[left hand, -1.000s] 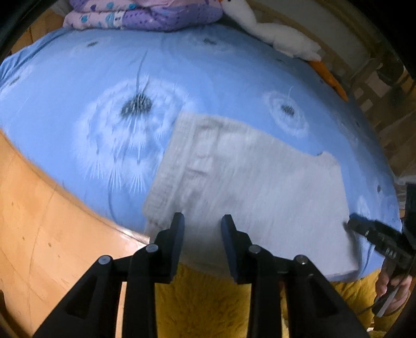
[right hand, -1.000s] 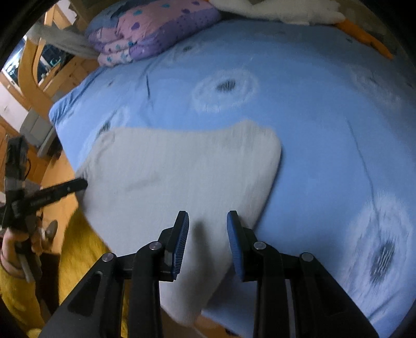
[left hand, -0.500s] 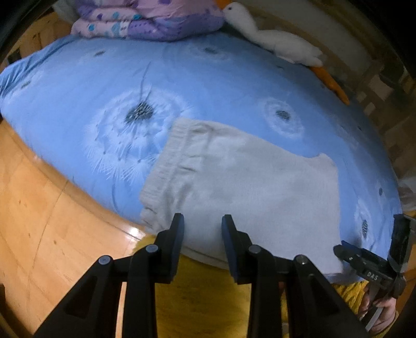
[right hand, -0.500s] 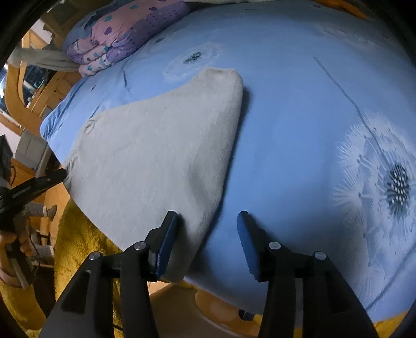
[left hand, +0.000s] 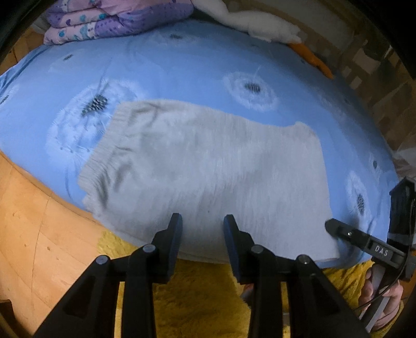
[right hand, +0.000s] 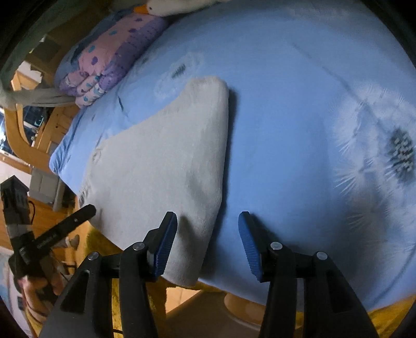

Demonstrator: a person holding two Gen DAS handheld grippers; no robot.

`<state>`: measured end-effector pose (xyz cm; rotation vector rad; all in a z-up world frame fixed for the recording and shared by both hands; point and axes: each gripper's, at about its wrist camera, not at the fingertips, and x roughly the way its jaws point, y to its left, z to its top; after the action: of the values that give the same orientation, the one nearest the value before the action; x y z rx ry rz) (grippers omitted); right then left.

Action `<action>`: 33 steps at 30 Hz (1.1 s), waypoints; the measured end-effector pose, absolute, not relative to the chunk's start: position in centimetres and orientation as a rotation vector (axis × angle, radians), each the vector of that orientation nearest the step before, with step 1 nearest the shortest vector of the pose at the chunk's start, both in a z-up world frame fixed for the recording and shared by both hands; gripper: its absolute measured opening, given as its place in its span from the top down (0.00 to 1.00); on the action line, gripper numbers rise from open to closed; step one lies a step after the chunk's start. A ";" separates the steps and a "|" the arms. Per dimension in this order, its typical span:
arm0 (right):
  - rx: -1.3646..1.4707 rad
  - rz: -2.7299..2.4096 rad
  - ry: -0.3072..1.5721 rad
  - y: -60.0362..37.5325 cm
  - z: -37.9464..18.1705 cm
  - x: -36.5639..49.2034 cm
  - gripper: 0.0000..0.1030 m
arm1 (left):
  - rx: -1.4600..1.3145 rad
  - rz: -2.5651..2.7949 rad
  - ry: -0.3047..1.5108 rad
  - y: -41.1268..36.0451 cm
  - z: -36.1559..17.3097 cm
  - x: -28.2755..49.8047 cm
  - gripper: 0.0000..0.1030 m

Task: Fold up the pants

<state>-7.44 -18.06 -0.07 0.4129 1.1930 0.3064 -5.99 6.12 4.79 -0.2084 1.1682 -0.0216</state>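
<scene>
Swung round since a second ago, in the left wrist view, so that the grey pants (left hand: 208, 166) lie broad across the frame, ribbed waistband to the left, hem end to the right, near edge drooping over the side of the blue dandelion-print bed sheet (left hand: 182, 67). Left gripper (left hand: 201, 230) poised above that near edge, jaws easing apart, nothing pinched between them. Right gripper (left hand: 335, 228) seen at the far right, tip down at the hem corner. Folded lilac quilt (left hand: 117, 18) and white plush goose (left hand: 260, 23) at the far end of the bed; yellow shaggy rug (left hand: 197, 299) below. Rolled and dropped lower, in the right wrist view, right gripper (right hand: 208, 241) now straddling the hem's near corner, jaws released wide, blue ribbed pads clear of the cloth. Left gripper (right hand: 78, 215) off at the left over the pants' near edge. Pants (right hand: 166, 161) soft, fleecy, thick, lying flat, seemingly one leg over the other already. Likely left: crosswise fold, hem toward waistband, perhaps again.
</scene>
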 end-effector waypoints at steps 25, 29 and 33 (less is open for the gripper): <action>0.393 0.393 1.136 -15.7 0.1 -7.4 0.70 | -0.178 -0.058 1.131 5.4 4.2 -6.7 0.52; 0.401 0.397 1.105 -16.0 0.9 -7.5 0.85 | -0.176 -0.057 1.134 5.3 4.3 -6.7 0.52; 0.401 0.407 1.068 -16.0 2.2 -7.7 0.89 | -0.182 -0.056 1.138 5.2 4.4 -6.6 0.52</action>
<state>-7.73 -15.95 2.20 0.4007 1.0681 0.4069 -6.64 5.23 4.41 -0.1825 1.1377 -0.0560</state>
